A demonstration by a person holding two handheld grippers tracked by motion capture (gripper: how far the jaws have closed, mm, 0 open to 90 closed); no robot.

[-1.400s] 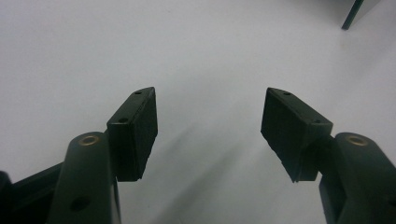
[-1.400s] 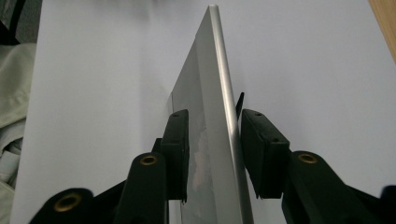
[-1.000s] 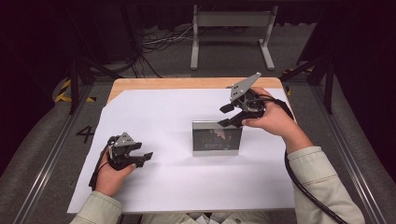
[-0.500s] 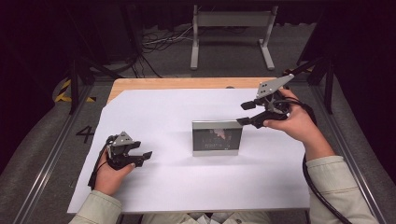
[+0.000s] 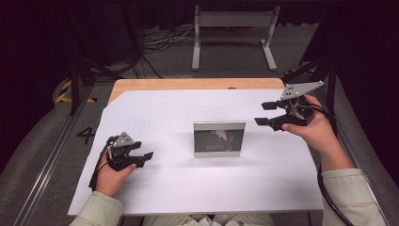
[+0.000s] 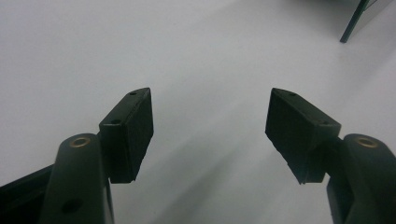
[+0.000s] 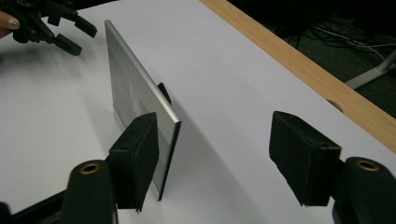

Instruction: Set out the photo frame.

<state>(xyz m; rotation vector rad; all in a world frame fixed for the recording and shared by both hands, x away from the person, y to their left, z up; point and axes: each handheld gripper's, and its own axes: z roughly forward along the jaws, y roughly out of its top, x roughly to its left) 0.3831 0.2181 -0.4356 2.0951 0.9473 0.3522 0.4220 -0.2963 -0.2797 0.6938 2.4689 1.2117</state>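
A silver-edged picture frame (image 5: 219, 139) stands upright in the middle of the white table cover (image 5: 179, 108). My right gripper (image 5: 259, 113) hovers to the right of it, apart from it, open; its jaws have just been opening with nothing between them. In the right gripper view the frame (image 7: 135, 93) shows edge-on beyond the left jaw, outside the gap of the gripper (image 7: 212, 149). My left gripper (image 5: 147, 159) rests low at the table's left, open, its jaws a little wider than before and empty; its own view has the gripper (image 6: 210, 126) over bare white surface.
A strip of the wooden table top (image 5: 188, 84) shows along the far edge. Behind the table stand a grey metal stand (image 5: 233, 28) and loose cables (image 5: 164, 42) on the floor. Dark rails run along both sides.
My right gripper has drawn away from the frame's top right corner toward the table's right side, and its jaws have spread. The frame stands by itself. The left hand has stayed put.
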